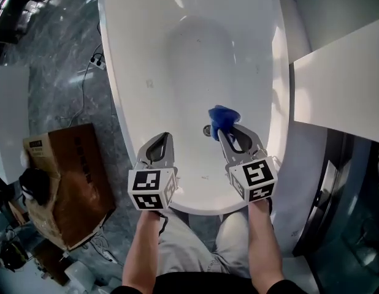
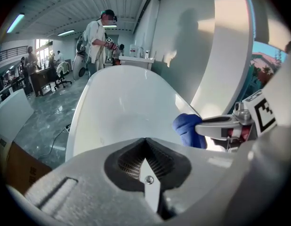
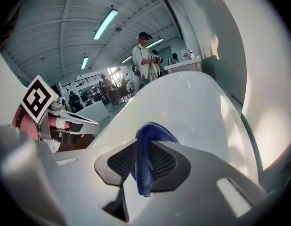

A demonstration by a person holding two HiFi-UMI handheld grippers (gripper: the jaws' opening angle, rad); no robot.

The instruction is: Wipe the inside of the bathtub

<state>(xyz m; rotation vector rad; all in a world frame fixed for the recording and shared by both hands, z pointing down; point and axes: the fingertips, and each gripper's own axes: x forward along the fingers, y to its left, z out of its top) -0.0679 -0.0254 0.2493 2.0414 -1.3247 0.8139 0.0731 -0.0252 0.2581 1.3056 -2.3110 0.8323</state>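
Right gripper (image 1: 220, 132) clamped on a bunched blue cloth (image 1: 224, 117) just beside the drain (image 1: 207, 130) of the bathtub (image 1: 110, 54), left gripper (image 1: 160, 144) pinched shut, empty, left of drain; thin pinch, so wall drag could pull cloth free.

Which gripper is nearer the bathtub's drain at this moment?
Right. The right gripper, shut on the blue cloth, hangs just beside the drain; the left gripper, shut and empty, is farther off, to the drain's left in the head view.
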